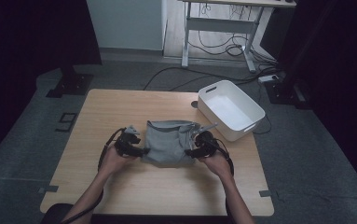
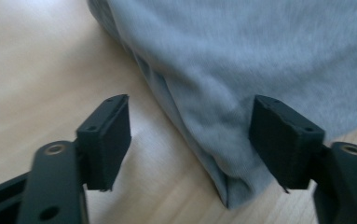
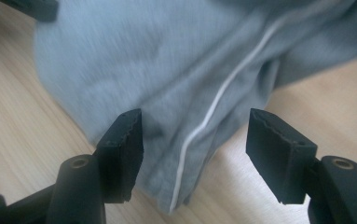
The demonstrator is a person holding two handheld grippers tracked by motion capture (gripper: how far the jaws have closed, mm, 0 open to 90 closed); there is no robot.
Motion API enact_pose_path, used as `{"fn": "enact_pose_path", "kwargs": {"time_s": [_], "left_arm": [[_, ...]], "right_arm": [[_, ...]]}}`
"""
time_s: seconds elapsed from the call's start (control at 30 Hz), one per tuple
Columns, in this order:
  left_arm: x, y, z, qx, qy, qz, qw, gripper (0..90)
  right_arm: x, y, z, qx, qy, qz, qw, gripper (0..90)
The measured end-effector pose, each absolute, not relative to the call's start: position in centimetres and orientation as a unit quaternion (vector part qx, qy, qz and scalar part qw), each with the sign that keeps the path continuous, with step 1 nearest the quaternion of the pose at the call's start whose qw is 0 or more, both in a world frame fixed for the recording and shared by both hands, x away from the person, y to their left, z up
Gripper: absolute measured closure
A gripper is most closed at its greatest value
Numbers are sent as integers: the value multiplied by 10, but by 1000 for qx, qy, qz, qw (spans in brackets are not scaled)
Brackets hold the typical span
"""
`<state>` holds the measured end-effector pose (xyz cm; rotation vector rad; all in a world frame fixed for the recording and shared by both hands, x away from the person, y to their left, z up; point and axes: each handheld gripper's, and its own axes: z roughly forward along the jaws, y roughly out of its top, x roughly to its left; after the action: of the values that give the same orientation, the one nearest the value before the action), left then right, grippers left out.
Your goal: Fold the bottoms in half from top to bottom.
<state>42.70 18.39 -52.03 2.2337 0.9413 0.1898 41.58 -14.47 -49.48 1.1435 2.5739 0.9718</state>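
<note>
High view, near to far: the left gripper (image 1: 136, 150) and right gripper (image 1: 192, 151) sit at either near corner of a folded grey garment (image 1: 169, 142) lying mid-tabletop (image 1: 120, 107). Both sets of fingers (image 2: 106, 140) stand apart, cloth between them, unpressed. Beyond, right, sits a white bin (image 1: 230, 109).

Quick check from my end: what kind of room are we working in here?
Probably a lab or recording workspace, not a home: a bare wooden table on grey carpet, dark curtains to either side, and an adjustable desk frame with loose cables behind it. A grey garment and white bin look staged.
</note>
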Motion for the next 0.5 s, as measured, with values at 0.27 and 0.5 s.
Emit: {"fn": "enact_pose_path", "kwargs": {"time_s": [0.27,0.5], "left_arm": [[418,182,-536,859,357,24,366,714],[382,188,-533,872,334,12,358,729]], "right_arm": [[408,-146,-512,387,847,362,39,756],[370,-146,-513,368,851,372,35,768]]}}
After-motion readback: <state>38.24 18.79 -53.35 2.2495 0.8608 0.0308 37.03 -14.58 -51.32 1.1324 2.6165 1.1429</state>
